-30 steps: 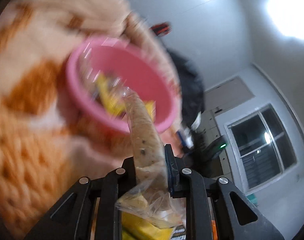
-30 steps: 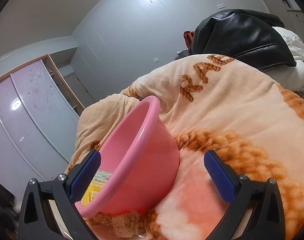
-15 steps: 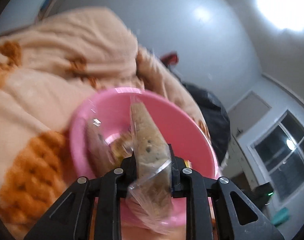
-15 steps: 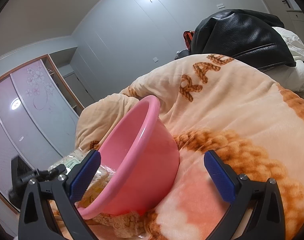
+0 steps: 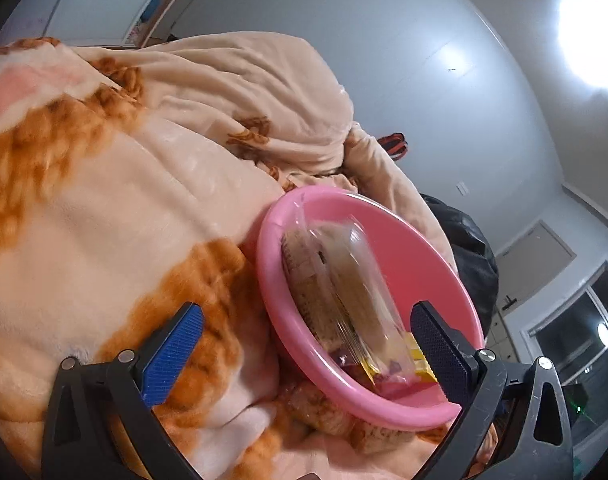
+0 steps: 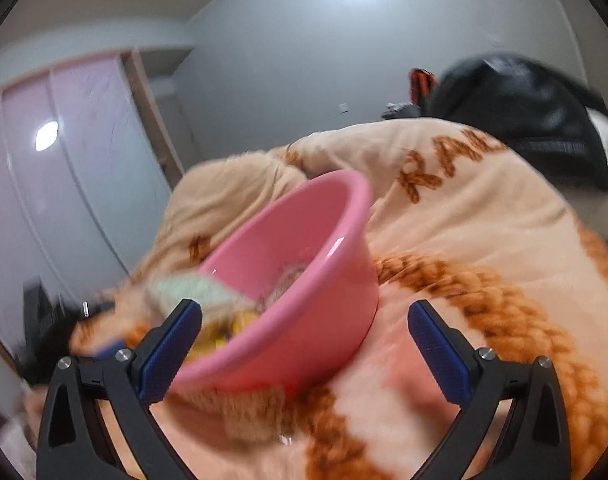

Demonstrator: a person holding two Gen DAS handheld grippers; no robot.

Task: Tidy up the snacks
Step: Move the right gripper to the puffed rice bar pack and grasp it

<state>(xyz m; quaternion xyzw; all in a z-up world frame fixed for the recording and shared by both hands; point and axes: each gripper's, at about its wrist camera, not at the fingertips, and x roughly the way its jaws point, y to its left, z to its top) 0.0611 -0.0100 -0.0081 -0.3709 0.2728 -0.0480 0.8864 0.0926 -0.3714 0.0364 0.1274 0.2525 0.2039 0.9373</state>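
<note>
A pink plastic bowl (image 5: 404, 272) rests tilted on an orange-and-cream blanket (image 5: 104, 220). A clear-wrapped slice of bread (image 5: 336, 288) lies blurred inside it, on top of yellow snack packets (image 5: 418, 362). My left gripper (image 5: 306, 354) sits just before the bowl's near rim; its jaws are opening wide and the bread is free of the pads. In the right wrist view the same bowl (image 6: 304, 280) is seen from its side, and my right gripper (image 6: 304, 352) stands open in front of it, holding nothing. More wrapped bread (image 6: 252, 412) lies under the bowl.
A black leather jacket (image 6: 524, 116) lies on the bed behind the blanket. A wardrobe with pink sliding doors (image 6: 64, 160) stands to the left, a grey wall behind. A window (image 5: 576, 328) shows at the right of the left wrist view.
My left gripper carried the wrapped bread down over the bowl, then its jaws sprang apart and the bread dropped in. The right gripper's view shifted and rolled a little, now blurred.
</note>
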